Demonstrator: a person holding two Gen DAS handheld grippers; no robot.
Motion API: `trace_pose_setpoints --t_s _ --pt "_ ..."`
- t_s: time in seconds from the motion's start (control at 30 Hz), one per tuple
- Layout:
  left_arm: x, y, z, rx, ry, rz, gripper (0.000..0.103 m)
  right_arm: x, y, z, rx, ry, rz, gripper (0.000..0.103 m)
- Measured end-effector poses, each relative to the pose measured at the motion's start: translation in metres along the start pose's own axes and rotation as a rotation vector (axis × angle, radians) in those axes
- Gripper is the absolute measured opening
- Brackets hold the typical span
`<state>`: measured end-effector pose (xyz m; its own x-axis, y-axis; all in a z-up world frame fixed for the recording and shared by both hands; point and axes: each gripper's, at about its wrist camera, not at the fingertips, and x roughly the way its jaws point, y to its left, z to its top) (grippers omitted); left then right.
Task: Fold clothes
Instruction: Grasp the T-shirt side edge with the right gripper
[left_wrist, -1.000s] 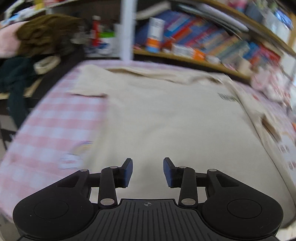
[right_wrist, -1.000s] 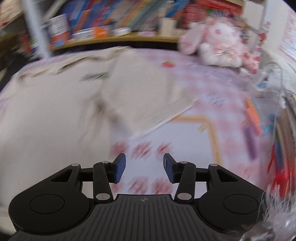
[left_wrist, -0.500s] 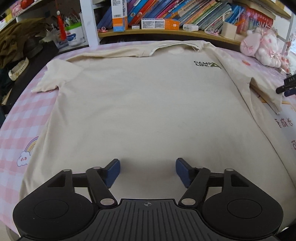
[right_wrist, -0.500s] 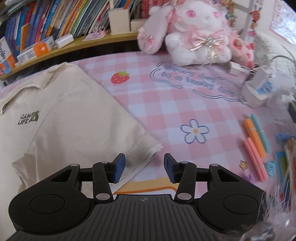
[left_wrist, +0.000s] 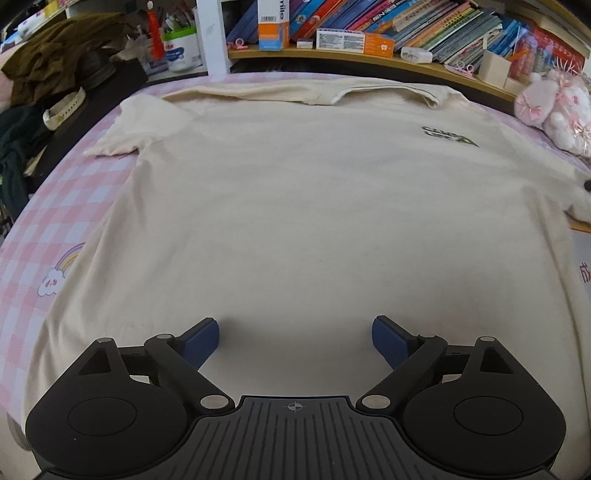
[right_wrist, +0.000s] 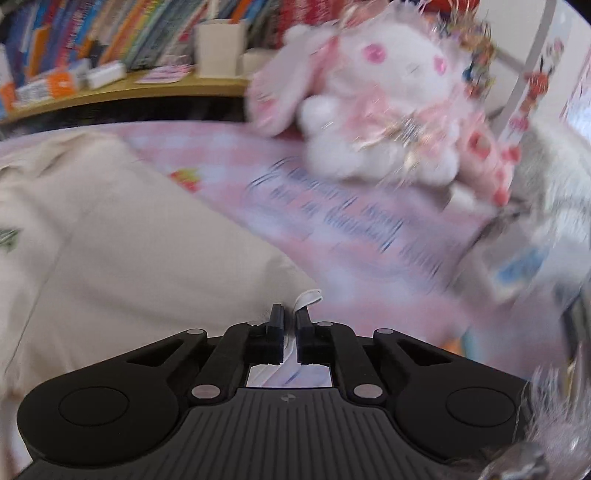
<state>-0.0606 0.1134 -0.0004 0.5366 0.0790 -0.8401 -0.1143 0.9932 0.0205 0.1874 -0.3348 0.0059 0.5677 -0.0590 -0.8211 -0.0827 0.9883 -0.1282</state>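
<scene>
Cream T-shirt (left_wrist: 295, 206), small dark green logo (left_wrist: 448, 136) on chest. Under shirt: pink-white checked cloth (left_wrist: 62, 206), rainbow-and-cloud print (left_wrist: 61, 273) left of shirt. Pink-white plush bunny (right_wrist: 380, 107) right of shirt. Black grippers, blue pads (left_wrist: 202, 338).

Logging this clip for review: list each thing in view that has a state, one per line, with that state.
T-shirt: spread flat, front up, unfolded.
Left sleeve: lying out flat on the checked cloth.
Right sleeve hem: pinched between the right tongs.
Left tongs: opening wide above the shirt, nothing between them.
Right tongs: shut on the sleeve hem.
Plush rabbit: sitting upright beyond the shirt.
</scene>
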Motion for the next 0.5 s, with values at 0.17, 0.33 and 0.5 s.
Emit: trace_pose_setpoints --t_s 0.17,0.33,0.5 --pt "0.000 -0.006 0.001 0.015 0.014 -0.011 0.093 0.020 0.000 0.022 -0.054 -0.014 -0.061 0.006" --pt "-0.002 -0.006 0.009 0.050 0.023 -0.033 0.093 0.021 0.009 0.027 -0.115 -0.022 -0.093 0.016" --pt "-0.007 0.003 0.039 0.130 -0.062 -0.041 0.093 -0.002 0.013 0.030 -0.076 -0.080 -0.054 0.034"
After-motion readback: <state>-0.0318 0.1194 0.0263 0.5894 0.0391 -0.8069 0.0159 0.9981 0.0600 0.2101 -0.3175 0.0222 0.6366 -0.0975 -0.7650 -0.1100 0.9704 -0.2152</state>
